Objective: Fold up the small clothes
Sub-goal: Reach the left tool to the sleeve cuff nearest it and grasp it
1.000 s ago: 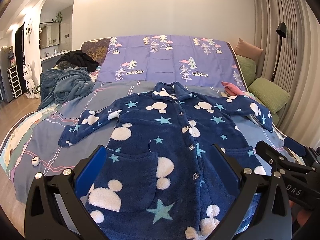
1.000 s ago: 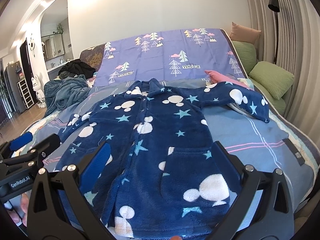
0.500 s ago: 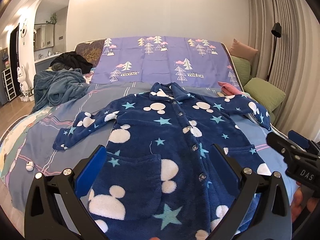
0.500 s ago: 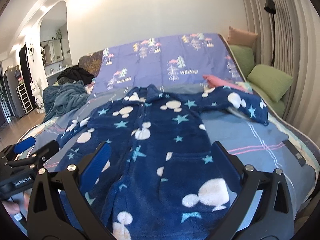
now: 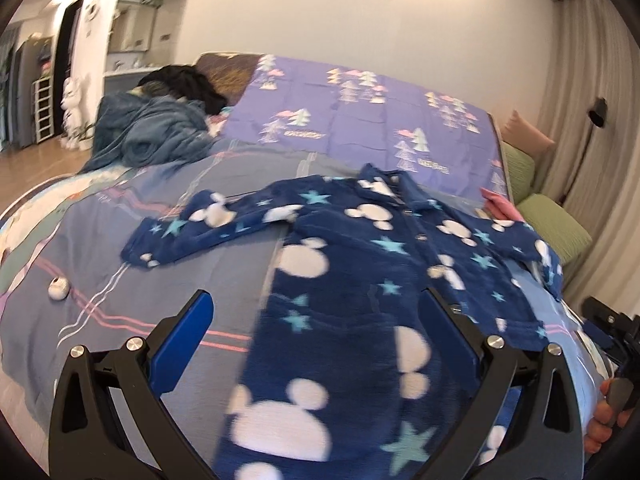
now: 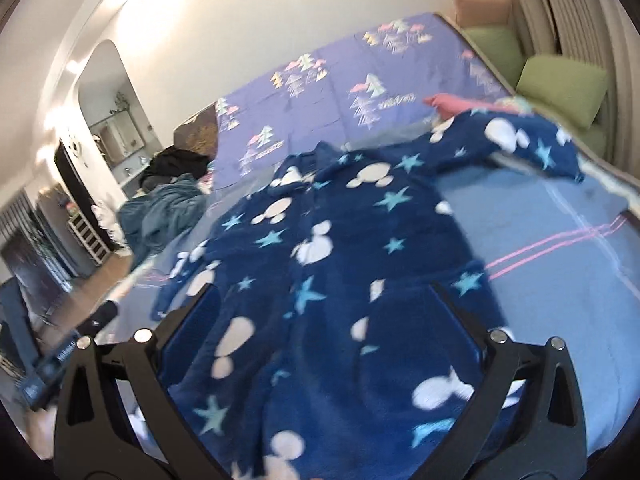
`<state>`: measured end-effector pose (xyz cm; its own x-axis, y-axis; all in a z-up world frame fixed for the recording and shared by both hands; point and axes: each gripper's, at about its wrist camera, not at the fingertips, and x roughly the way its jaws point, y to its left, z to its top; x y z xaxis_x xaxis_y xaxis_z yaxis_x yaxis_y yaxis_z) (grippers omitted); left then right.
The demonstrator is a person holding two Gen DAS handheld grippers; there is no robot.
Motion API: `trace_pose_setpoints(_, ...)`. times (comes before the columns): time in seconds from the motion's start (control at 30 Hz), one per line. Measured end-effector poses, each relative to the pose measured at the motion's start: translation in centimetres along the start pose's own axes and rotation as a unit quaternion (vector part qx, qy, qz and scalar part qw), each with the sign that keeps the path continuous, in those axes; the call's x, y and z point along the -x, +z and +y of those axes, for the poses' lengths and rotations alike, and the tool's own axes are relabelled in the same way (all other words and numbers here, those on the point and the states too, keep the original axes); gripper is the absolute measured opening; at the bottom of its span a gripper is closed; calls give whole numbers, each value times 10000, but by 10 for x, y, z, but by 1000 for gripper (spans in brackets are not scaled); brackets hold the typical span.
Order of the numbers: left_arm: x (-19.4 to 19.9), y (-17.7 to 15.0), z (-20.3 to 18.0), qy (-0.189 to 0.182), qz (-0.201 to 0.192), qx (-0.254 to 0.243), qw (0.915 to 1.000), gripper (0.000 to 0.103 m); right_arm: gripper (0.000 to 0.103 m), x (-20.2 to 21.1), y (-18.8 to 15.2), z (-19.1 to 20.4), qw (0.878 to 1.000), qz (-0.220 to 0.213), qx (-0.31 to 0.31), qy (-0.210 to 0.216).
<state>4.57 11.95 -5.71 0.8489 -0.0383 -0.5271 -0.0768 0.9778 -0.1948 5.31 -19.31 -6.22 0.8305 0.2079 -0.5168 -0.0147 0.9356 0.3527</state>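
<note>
A small navy fleece robe [image 5: 360, 280] with white mouse heads and teal stars lies flat and buttoned on the bed, both sleeves spread out. My left gripper [image 5: 316, 340] hovers open over its lower left edge, holding nothing. In the right wrist view the same robe [image 6: 340, 272] fills the middle, and my right gripper [image 6: 324, 328] hangs open above its lower half with nothing in it. The right gripper's body [image 5: 612, 328] and a hand show at the right edge of the left wrist view. Both views are blurred.
The bed has a grey-blue striped sheet [image 5: 100, 248] and a purple tree-print cover [image 5: 360, 112] at the head. A crumpled blue blanket [image 5: 156, 136] lies at the far left, with green pillows [image 6: 560, 84] on the right and a small white object [image 5: 58, 289] on the sheet.
Both grippers have swung: the left one shifted left, so the robe now sits right of centre; the right view has tilted and moved closer over the robe. The robe lies as before.
</note>
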Motion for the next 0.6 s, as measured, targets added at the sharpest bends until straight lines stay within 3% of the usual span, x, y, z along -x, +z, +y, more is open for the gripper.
trace_pose_setpoints(0.1, -6, 3, 23, 264, -9, 125, 9996, 102, 101, -4, -2, -2, 10000, 58, 65, -1)
trace_pose_setpoints(0.17, -14, 3, 42, 421, 30, 199, 9989, 102, 101, -15, -3, -5, 9988, 373, -78, 312)
trace_pose_setpoints(0.3, -34, 3, 79, 672, 230, 422, 9966, 102, 101, -28, -5, -9, 9969, 550, -230, 516)
trace_pose_setpoints(0.4, -54, 2, 113, 502, 436, 902, 9937, 102, 101, -35, -5, -6, 9969, 540, -177, 549)
trace_pose_setpoints(0.47, -72, 0, 140, 307, 649, 1383, 9878, 100, 101, -41, -6, -5, 9962, 562, -208, 626)
trace_pose_setpoints(0.6, -110, -3, 189, 258, 907, 2128, 9725, 94, 101, -52, -8, -10, 9945, 671, -385, 700)
